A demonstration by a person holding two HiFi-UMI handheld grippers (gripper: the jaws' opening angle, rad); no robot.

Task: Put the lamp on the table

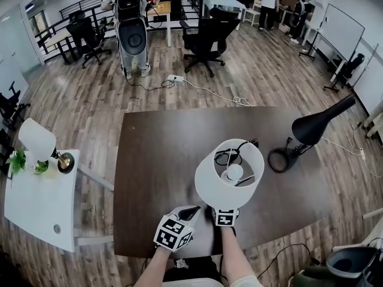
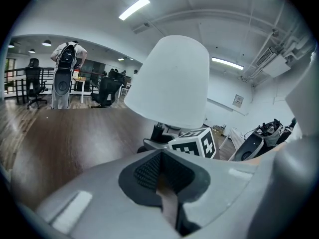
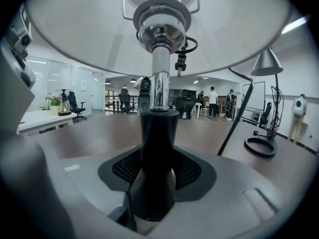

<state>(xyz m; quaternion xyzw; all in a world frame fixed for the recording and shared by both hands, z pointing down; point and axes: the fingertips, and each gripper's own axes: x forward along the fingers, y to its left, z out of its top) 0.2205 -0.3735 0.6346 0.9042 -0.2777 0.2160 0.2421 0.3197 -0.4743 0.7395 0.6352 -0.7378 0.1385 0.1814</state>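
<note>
Lamp (image 1: 229, 172) upright over the near side of the bench (image 1: 155, 160), close to the front edge, white shade (image 3: 149, 29) on top. Base mostly hidden under the shade and behind the cube, so can't tell for sure if it's flat on the wood yet

Right gripper (image 3: 157, 183): jaws stand wide around the black stem (image 3: 158, 128), low down, pads against it on both sides. Left gripper (image 2: 162, 176): jaws near together, nothing in them, parked just left of the lamp over the bench

Risks from here, my read:
- lamp looks top-heavy and the hold is low on the stem; letting go before the base sits flat could tip it toward the person and off the near edge
- pulling the right jaws back without clearing the stem could drag the lamp along or twist it
- cord (image 1: 224, 156) lies looped behind the lamp; a tug or snag could pull the base
- left gripper sits close, a stray nudge hits shade or base
- black desk lamp (image 1: 311, 130) stands well apart on the right, no clash there
</note>
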